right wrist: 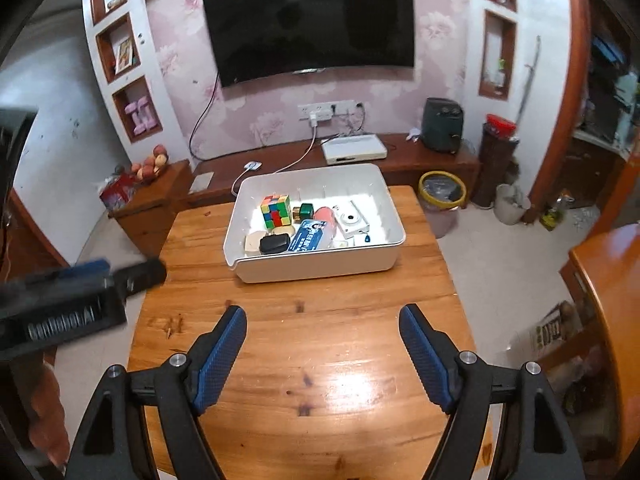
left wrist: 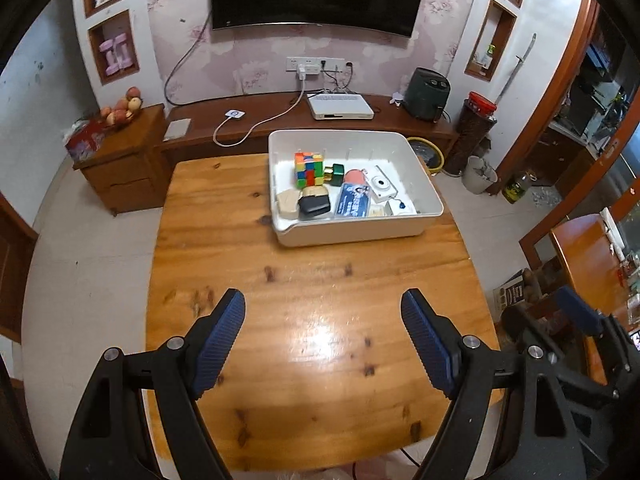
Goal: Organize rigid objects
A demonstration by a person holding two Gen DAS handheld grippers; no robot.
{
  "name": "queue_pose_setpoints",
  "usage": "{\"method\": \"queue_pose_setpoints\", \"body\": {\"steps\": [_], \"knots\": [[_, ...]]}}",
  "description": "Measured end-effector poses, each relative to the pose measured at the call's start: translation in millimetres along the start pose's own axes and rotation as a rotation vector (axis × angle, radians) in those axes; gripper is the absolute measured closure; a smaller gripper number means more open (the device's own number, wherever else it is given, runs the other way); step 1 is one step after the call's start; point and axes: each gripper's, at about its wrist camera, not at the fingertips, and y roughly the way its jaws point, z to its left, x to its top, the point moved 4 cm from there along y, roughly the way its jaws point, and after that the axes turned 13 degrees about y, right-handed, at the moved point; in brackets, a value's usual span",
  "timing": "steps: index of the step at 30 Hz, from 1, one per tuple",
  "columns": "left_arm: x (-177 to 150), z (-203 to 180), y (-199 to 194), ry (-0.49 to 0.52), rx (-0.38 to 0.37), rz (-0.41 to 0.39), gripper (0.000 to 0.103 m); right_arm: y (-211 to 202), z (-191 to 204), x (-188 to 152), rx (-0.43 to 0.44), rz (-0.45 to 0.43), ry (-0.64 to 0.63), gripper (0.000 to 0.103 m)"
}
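The left gripper is hovering over the bare wooden worktop, its blue-padded jaws standing apart with nothing between them. The right gripper is likewise released, holding nothing, and is hanging above the near half of the worktop; in the left wrist view it is showing at four o'clock, while in the right wrist view the left gripper is appearing blurred at nine o'clock. At twelve o'clock from both grippers, well apart from them, a white plastic bin is sitting on the far part of the worktop. Inside it a Rubik's cube is standing toward the far left, with a small green box just beside it to the right. A white toy camera is lying toward the right wall, a blue printed packet is lying in the middle, and a black case and a beige block are resting at the near left corner. A dark television is hanging on the wall beyond.
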Motion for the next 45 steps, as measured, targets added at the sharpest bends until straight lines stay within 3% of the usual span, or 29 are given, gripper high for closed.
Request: {"method": "queue_pose_setpoints", "body": {"steps": [11, 19, 30, 45], "knots": [[-29, 2, -43, 0.027, 0.093, -0.078, 0.020, -49, 20, -17, -0.020, -0.067, -0.014, 0.023], [-28, 2, -54, -0.026, 0.146, -0.108, 0.020, -52, 24, -2, -0.009, -0.063, -0.049, 0.022], [-26, 0, -48, -0.079, 0.166, -0.088, 0.020, -48, 23, 8, -0.003, -0.046, -0.113, 0.022], [-19, -7, -38, -0.063, 0.179, -0.049, 0.020, -36, 13, 16, 0.007, -0.017, -0.113, 0.022]]}}
